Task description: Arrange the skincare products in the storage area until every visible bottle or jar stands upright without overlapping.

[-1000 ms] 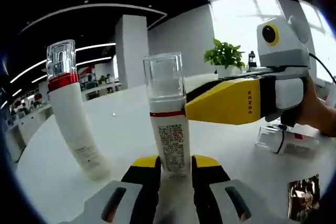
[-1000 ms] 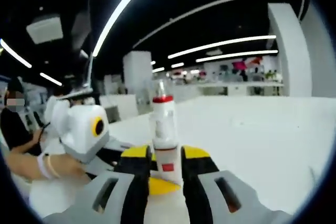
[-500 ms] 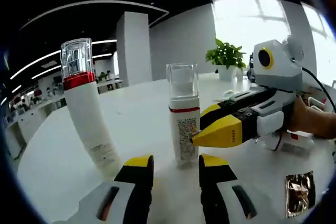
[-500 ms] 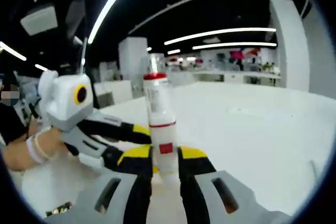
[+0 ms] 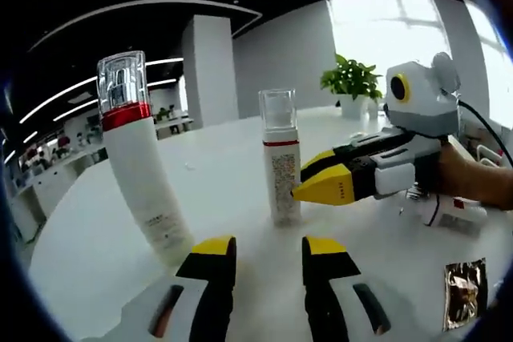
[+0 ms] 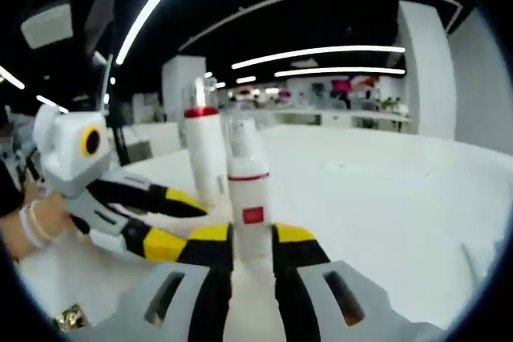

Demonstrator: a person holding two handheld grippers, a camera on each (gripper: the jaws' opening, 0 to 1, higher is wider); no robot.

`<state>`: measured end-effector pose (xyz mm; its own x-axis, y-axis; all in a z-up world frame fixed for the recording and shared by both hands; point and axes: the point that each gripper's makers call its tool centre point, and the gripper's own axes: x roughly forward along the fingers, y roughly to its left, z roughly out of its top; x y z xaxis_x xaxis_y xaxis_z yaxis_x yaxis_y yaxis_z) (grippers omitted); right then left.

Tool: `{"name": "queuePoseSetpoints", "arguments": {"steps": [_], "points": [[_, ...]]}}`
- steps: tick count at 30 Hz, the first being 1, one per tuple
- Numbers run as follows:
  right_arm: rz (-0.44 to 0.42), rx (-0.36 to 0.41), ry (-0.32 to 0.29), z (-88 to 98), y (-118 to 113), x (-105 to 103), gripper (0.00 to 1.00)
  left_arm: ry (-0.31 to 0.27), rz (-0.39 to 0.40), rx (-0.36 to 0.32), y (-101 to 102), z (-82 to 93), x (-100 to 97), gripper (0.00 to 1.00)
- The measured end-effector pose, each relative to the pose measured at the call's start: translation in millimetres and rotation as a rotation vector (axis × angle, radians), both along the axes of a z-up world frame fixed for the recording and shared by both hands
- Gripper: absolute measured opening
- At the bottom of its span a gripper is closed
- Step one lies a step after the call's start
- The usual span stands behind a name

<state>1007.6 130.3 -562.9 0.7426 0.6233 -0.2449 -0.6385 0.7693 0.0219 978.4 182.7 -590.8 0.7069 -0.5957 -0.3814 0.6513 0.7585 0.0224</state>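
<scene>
A small white bottle [image 5: 280, 170] with a clear cap and a red band stands upright on the white table [image 5: 72, 238]. My right gripper [image 5: 298, 182] reaches in from the right, its tips on the bottle's lower half. In the right gripper view the same bottle [image 6: 247, 190] sits between my right gripper's [image 6: 252, 238] jaws, which lie against its sides. A tall white bottle [image 5: 140, 174] with a red collar stands upright to the left, apart from the small one, and shows behind it as the tall bottle [image 6: 204, 150]. My left gripper [image 5: 264, 250] is open and holds nothing, short of the small bottle; the left gripper [image 6: 196, 228] also enters from the left.
A clear-capped product [image 5: 457, 212] lies on its side behind the hand [image 5: 473, 182] holding the right gripper. A dark foil sachet [image 5: 463, 294] lies flat near the table edge, seen again as the sachet [image 6: 72, 316]. A potted plant [image 5: 353, 82] stands at the far side.
My left gripper has let go of the small bottle, spread its jaws and drawn back. The right gripper now sits lower on the bottle. The tall bottle has come into the right gripper view.
</scene>
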Motion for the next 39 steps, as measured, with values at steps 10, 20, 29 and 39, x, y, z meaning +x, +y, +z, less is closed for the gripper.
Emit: {"name": "queuePoseSetpoints", "arguments": {"steps": [10, 20, 29, 39], "points": [[0.105, -0.01, 0.053, -3.6, 16.2, -19.1, 0.18, -0.005, 0.012, -0.002, -0.6, 2.0, -5.4, 0.33], [0.072, -0.039, 0.048, -7.8, 13.4, -7.5, 0.16, -0.006, 0.027, -0.023, 1.5, 6.0, -1.7, 0.33], [0.063, -0.031, 0.05, -10.1, 18.6, -0.4, 0.15, 0.008, 0.047, -0.06, 12.2, 9.5, 9.7, 0.33], [0.036, -0.047, 0.063, -13.1, 19.0, 12.7, 0.15, 0.019, 0.061, -0.117, 16.3, 15.2, 15.8, 0.33]]}}
